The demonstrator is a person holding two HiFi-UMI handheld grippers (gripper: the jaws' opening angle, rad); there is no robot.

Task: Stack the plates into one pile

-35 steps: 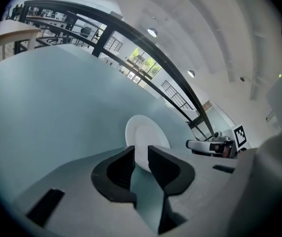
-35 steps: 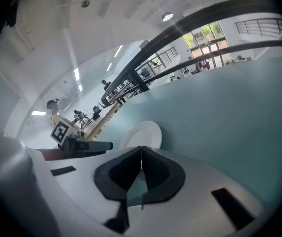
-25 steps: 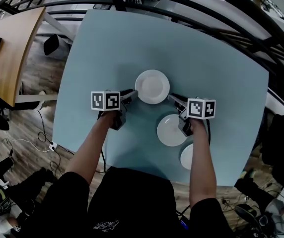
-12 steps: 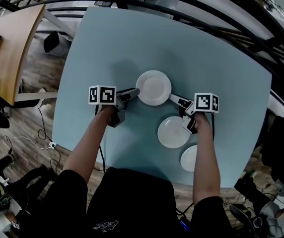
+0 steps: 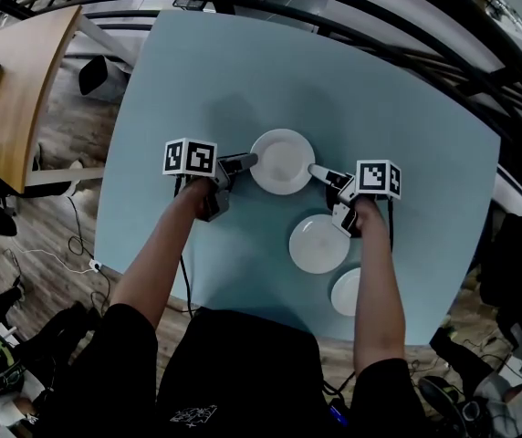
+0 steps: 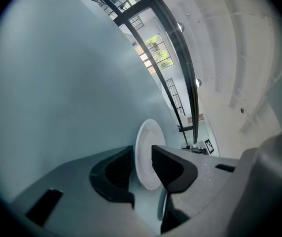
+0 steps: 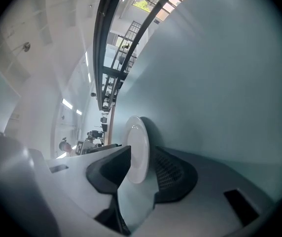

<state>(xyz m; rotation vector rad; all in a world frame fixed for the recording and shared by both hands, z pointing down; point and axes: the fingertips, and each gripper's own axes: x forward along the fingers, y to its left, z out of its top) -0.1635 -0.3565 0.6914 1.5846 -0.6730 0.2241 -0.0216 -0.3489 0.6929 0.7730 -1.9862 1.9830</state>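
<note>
Three white plates lie on the pale blue table [image 5: 206, 80]: the largest [image 5: 282, 161] farthest from me, a middle one [image 5: 318, 243] nearer, and a small one [image 5: 345, 290] by the front edge. My left gripper [image 5: 248, 161] is at the largest plate's left rim and my right gripper [image 5: 317, 170] at its right rim. In the left gripper view the rim of the plate [image 6: 148, 132] stands between the jaws of the gripper [image 6: 142, 149] with gaps on both sides. In the right gripper view the plate [image 7: 136, 137] sits between the parted jaws of the gripper [image 7: 142, 153]. Both pairs of jaws have just been opening.
A dark metal railing [image 5: 352, 26] curves round the table's far side. A wooden desk [image 5: 15, 80] stands at the left, and cables and bags lie on the floor around the table.
Both grippers have rolled a little where they sit at the largest plate's rims, and the right one has edged farther up the table. The plates have stayed in place.
</note>
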